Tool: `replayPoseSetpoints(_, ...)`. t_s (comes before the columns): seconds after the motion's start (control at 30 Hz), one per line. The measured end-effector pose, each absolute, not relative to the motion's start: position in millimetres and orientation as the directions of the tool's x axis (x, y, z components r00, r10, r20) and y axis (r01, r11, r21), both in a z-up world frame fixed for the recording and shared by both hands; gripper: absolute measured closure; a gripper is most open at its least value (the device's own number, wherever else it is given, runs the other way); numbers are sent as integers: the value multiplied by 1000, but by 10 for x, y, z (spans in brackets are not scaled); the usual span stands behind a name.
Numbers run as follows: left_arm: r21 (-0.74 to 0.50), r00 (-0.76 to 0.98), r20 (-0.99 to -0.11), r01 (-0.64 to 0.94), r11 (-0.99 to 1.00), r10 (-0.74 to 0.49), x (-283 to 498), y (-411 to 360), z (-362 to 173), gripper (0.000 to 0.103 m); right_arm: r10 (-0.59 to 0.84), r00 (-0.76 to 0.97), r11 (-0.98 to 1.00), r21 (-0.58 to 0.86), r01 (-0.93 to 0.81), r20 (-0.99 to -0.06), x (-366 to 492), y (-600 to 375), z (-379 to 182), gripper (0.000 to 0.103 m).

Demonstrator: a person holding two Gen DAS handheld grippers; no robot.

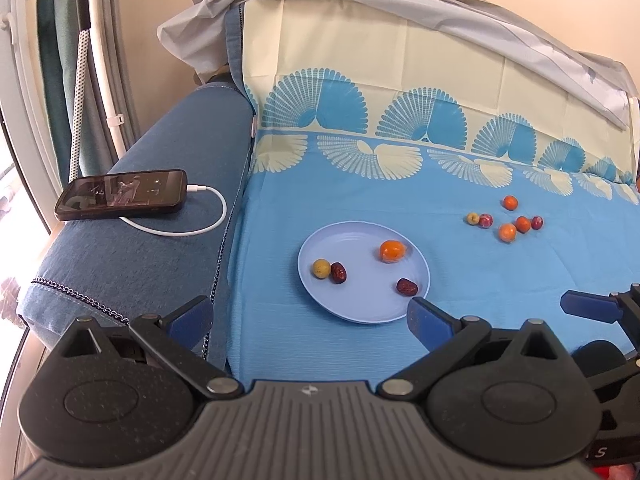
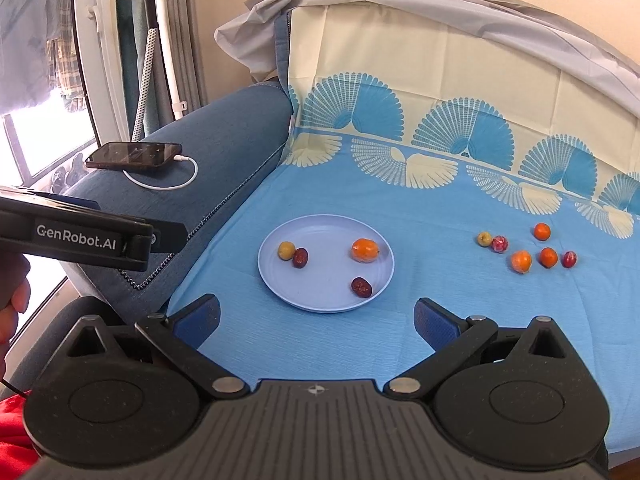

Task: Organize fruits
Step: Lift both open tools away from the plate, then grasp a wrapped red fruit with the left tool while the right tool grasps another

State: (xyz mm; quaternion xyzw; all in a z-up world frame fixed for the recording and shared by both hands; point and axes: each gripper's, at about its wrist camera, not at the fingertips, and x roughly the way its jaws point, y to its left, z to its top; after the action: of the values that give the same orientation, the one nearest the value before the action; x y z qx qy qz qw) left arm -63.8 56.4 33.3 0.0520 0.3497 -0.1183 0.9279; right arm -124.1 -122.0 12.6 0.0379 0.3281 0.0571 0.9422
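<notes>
A pale blue plate lies on the blue sofa cloth. On it are an orange fruit, a yellow-green fruit touching a dark red date, and a second date. To the right on the cloth lie several loose fruits, orange, red and yellow. My left gripper is open just short of the plate. My right gripper is open too, near the plate's front rim. Both are empty.
A phone with a white charging cable rests on the blue sofa armrest at left. The patterned cloth runs up the backrest. The left gripper's body shows in the right wrist view, a hand below it.
</notes>
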Motion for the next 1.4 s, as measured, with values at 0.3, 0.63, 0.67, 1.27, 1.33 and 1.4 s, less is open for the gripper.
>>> replayPoseSetpoints(0.3, 11, 721, -668, 257, 966, -184, -609, 573, 301, 0, 133, 773, 991, 108, -83, -620, -1209, -1215, 127, 1)
replayPoseSetpoints(0.63, 18, 715, -676, 257, 966, -177, -548, 531, 287, 0, 140, 768, 989, 120, -82, -625, -1166, -1231, 94, 1)
replayPoseSetpoints(0.67, 19, 714, -678, 257, 966, -177, -537, 524, 286, 0, 140, 768, 989, 122, -81, -625, -1159, -1237, 89, 1)
replayPoseSetpoints(1.27, 58, 647, -741, 332, 942, -182, -134, -74, 161, 0, 3, 800, 980, 163, 118, -600, -1019, -2006, -36, 1)
replayPoseSetpoints(1.33, 52, 632, -751, 344, 937, -190, -27, -233, 146, 0, -32, 799, 972, 167, 165, -600, -997, -2203, -81, 1)
replayPoseSetpoints(1.4, 47, 619, -759, 359, 932, -200, 86, -403, 130, 0, -70, 795, 961, 172, 215, -602, -961, -2417, -135, 1)
